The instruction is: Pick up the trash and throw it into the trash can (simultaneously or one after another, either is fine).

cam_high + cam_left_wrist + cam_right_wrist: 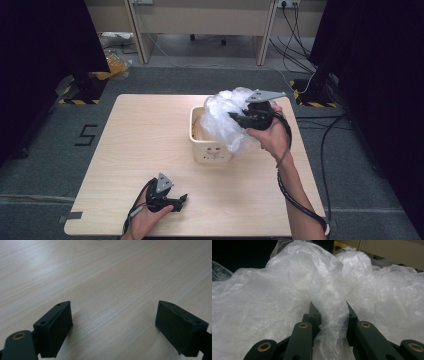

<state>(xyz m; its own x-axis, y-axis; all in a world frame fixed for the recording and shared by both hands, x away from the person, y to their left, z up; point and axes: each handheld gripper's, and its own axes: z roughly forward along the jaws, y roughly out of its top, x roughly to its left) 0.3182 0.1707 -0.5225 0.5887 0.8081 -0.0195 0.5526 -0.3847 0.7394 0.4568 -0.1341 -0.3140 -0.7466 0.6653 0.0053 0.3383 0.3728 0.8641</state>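
A pale wooden bench (150, 150) stands on grey carpet, with dark curtains at both sides and desks behind. Right of its middle sits a cream bin (212, 147), square and open-topped. A crumpled clear plastic bag (225, 122) billows over the bin's right rim, part of it down inside and part hanging over the near right corner.

The right gripper (240, 117), held in the right hand (270, 135), reaches in from the right at the level of the bin's top and is clenched on the bag. In the right gripper view a gathered fold of the bag (332, 312) runs down between the two jaws, which press it from both sides, and the rest of the film swells out ahead and to each side.

The left gripper (180, 200) rests near the bench's near edge, well apart from the bin, in the left hand (147, 215). Its jaws stand wide, with nothing but bare bench (112, 290) between them.
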